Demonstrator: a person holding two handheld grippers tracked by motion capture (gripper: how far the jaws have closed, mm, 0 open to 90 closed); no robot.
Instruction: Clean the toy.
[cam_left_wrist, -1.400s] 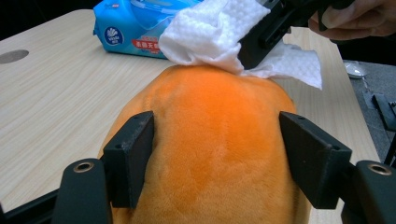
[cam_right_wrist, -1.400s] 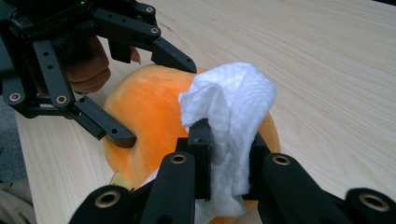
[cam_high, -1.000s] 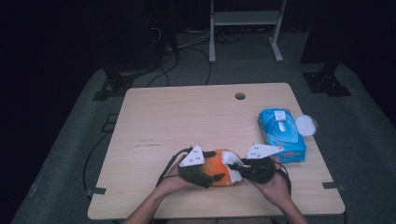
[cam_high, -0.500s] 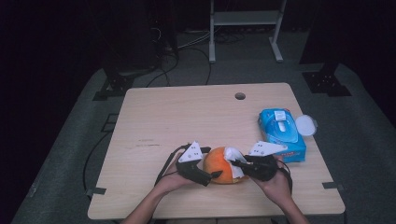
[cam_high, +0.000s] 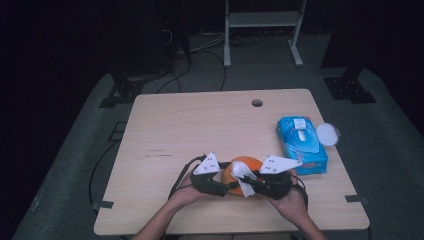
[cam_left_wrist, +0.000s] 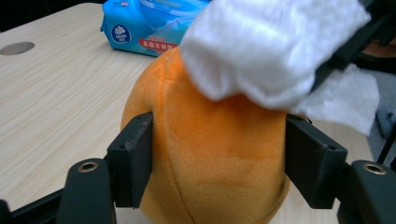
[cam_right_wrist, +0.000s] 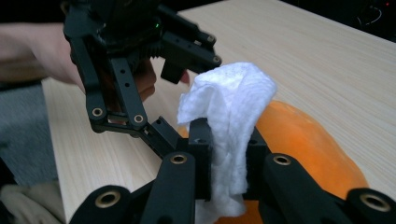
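Between left gripper (cam_left_wrist: 219, 172) pads: orange plush ball (cam_left_wrist: 215, 158), clamped after closing; right gripper (cam_right_wrist: 224, 163) pinching white wipe (cam_right_wrist: 231, 116) atop ball.

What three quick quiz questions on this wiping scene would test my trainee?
1. True or false: the left tool grips the orange plush ball.
2. What does the right tool hold? A) white wipe B) lid C) cable
3. Where does the blue wet-wipe pack lie relative to the ball in the high view?

Key: 1 true. 2 A, the white wipe. 3 To its right, apart from it, on the table.
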